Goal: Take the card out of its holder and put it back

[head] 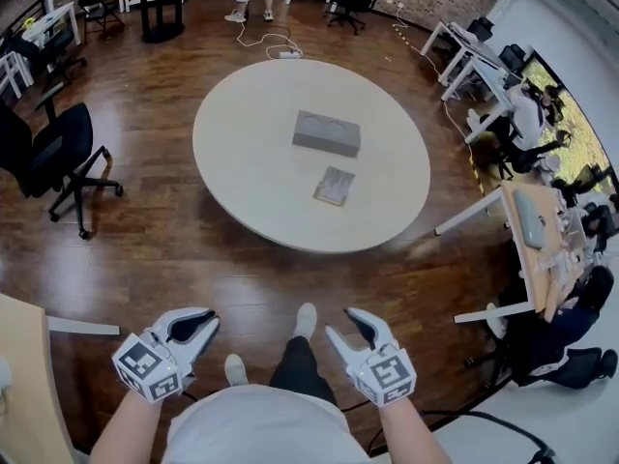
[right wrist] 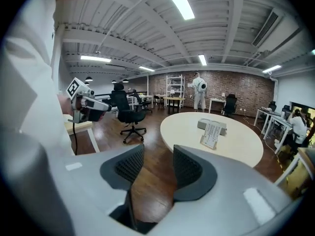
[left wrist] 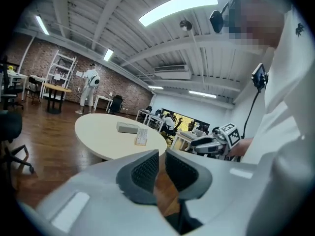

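The card stands in its holder on the round white table, just in front of a grey block. Both grippers are held low near the person's waist, well short of the table and touching nothing. My left gripper shows a narrow gap between its pads, with bare floor seen through it. My right gripper stands wide open and empty. The card and the grey block lie ahead in the right gripper view. The card is farther off in the left gripper view.
Wooden floor lies between me and the table. A black office chair stands at the left, and desks with seated people line the right side. A wooden desk edge is close at my left. A person in white stands far behind the table.
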`<state>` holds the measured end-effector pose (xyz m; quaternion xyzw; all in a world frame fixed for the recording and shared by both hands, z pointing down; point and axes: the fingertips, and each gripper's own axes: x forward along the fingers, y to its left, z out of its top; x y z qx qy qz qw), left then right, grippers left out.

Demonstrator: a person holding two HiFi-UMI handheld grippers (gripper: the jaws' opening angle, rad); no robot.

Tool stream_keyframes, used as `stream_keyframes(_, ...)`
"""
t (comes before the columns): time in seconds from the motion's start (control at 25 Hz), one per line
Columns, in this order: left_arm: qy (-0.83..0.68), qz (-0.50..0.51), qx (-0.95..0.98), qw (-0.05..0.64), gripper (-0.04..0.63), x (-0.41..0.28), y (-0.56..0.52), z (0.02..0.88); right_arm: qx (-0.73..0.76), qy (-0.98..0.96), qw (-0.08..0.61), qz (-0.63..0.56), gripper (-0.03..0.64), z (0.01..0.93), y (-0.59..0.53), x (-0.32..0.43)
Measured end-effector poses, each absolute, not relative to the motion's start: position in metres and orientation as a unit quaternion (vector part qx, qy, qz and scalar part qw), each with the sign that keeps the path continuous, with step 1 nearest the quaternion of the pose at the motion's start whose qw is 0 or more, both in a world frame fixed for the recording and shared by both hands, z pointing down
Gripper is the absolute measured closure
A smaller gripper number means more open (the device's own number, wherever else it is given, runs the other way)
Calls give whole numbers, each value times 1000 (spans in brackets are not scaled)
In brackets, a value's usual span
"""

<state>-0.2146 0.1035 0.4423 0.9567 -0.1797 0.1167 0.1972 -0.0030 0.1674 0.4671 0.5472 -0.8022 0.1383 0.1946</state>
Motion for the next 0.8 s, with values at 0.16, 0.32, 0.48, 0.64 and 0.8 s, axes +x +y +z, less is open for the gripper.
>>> stream_keyframes(0.16, -153, 126, 960, 200, 548, -225, 129, 448, 553, -793, 208, 148, 430, 469, 217, -35)
stream_keyframes(0.32, -133, 129, 965, 186, 548, -215, 144, 444, 567, -784, 207, 142, 431, 456, 245, -43)
stream_keyframes(0.48, -112, 127, 972, 165, 548, -198, 161, 436, 572, -781, 216, 130, 433, 455, 271, -41)
stream_keyframes(0.64, -89, 130, 974, 165, 548, -179, 185, 432, 584, -774, 208, 128, 436, 452, 295, -35)
stream_keyframes(0.8, -80, 136, 974, 164, 548, -161, 211, 427, 587, -772, 207, 127, 439, 446, 321, -24)
